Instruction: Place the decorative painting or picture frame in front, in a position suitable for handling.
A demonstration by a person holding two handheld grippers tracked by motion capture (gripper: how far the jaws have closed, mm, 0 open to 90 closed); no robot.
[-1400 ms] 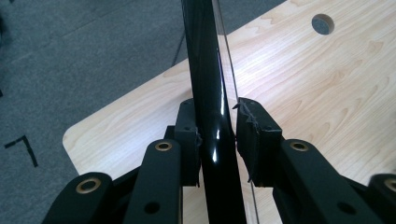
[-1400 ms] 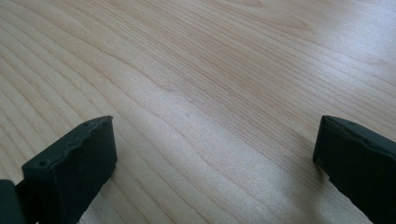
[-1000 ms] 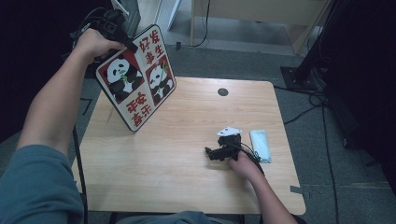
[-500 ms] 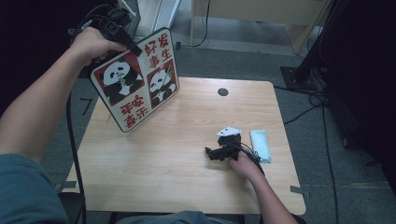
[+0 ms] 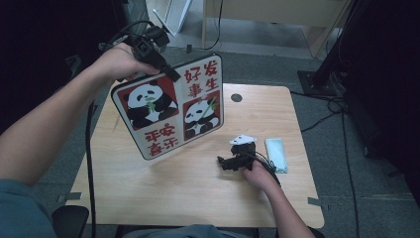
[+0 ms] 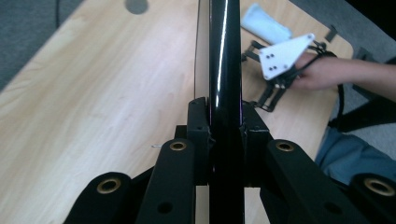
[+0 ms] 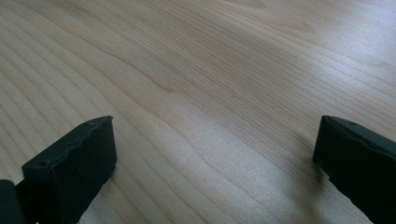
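left tool [image 5: 168, 74], clamped on the panda board [image 5: 171, 111], has swung it right over the tabletop [image 5: 148, 193]; right tool [image 5: 225, 162] rests w/ jaws apart, so the carry's underway.

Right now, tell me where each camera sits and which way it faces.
High view: above the person's side, looking forward and down on the table; both forearms enter from below, the left gripper holding the panda sign up.
Left gripper view: on the left gripper, looking along the sign's black edge clamped between its fingers.
Right gripper view: on the right gripper, close over bare wood, its fingers apart.
Shared: the high and left gripper views both show the right gripper's grey plate and the pale packet.
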